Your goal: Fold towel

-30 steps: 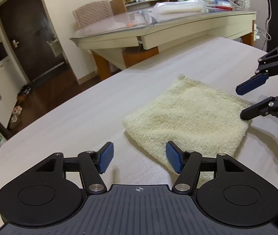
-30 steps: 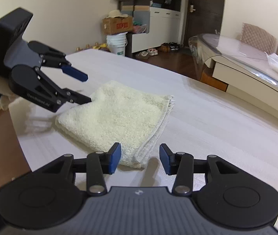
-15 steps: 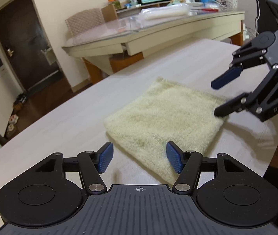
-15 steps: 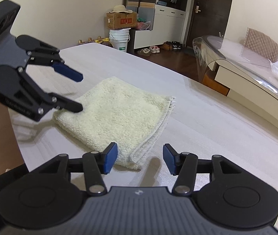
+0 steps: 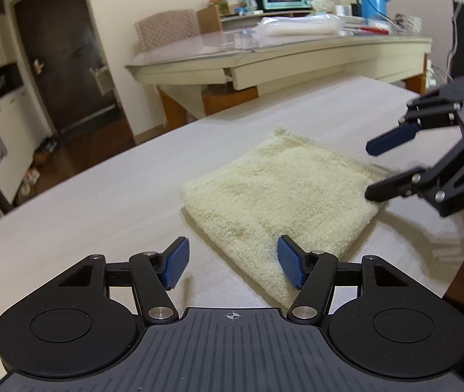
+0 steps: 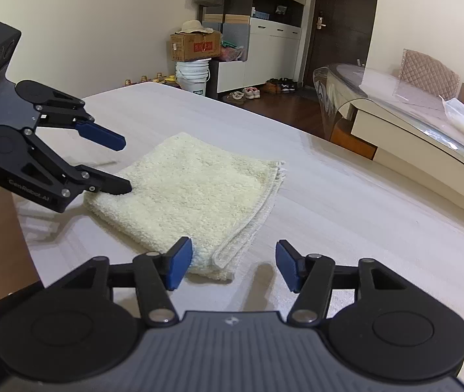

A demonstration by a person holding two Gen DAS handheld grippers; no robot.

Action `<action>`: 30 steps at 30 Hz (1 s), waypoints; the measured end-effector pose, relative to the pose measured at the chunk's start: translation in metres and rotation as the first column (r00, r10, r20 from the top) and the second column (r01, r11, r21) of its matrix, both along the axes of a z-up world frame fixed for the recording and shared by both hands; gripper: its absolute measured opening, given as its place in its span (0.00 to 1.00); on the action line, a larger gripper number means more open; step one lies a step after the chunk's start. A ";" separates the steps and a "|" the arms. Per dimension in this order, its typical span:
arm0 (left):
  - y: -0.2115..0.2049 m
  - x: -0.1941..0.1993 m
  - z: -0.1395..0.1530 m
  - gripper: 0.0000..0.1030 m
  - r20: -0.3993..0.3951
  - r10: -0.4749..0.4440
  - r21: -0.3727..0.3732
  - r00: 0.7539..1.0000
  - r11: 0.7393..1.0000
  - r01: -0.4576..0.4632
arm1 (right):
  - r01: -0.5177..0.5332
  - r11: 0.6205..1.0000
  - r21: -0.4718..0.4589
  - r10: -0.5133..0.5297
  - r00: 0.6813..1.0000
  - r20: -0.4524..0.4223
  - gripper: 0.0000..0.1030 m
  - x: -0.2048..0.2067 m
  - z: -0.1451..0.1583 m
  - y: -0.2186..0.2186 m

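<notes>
A cream terry towel (image 5: pixel 277 192) lies folded into a thick square on the pale table; it also shows in the right wrist view (image 6: pixel 192 192). My left gripper (image 5: pixel 230 263) is open and empty at the towel's near folded corner. It shows in the right wrist view (image 6: pixel 122 166) with its lower finger at the towel's left corner. My right gripper (image 6: pixel 232 264) is open and empty over the corner with the hemmed edges. It shows in the left wrist view (image 5: pixel 370 171), its lower finger at the towel's right corner.
The pale table (image 5: pixel 101 196) ends close behind both grippers (image 6: pixel 378 196). A glass-topped desk (image 5: pixel 280 52) with a teal oven and a blue jug stands beyond. Boxes, a bucket (image 6: pixel 194 76) and shoes sit on the floor by the cabinets.
Both grippers have shifted a little around the towel and stayed open. The towel has not moved.
</notes>
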State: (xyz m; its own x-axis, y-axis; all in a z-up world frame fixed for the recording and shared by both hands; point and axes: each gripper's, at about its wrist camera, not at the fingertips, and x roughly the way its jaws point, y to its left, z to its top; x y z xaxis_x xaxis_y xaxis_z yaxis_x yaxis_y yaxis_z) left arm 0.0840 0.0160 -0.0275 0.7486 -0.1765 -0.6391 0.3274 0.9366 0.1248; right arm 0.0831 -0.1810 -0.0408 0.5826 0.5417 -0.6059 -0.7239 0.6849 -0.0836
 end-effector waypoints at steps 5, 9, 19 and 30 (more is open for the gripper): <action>0.001 0.018 0.005 0.63 0.002 0.040 0.020 0.999 0.999 -0.040 | -0.006 0.999 0.035 0.006 1.000 0.006 0.58 0.004 0.006 -0.001; -0.001 0.027 0.007 0.63 0.000 0.072 0.034 0.997 0.997 -0.072 | -0.013 0.998 0.055 0.012 1.000 0.011 0.58 0.005 0.010 0.000; -0.003 0.029 0.001 0.63 -0.022 0.091 0.057 0.996 0.994 -0.090 | -0.014 1.000 -0.004 0.014 1.000 0.006 0.59 0.004 0.000 0.008; -0.004 0.028 0.004 0.64 -0.018 0.105 0.062 0.994 0.993 -0.104 | -0.001 1.000 0.020 0.001 1.000 -0.006 0.60 0.007 0.001 0.006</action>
State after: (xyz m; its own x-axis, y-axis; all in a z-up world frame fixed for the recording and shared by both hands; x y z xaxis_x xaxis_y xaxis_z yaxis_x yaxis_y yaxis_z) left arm 0.1119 0.0115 -0.0237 0.7472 -0.0579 -0.6621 0.2312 0.9566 0.1772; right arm 0.0900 -0.1747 -0.0397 0.5780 0.5545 -0.5987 -0.7253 0.6854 -0.0653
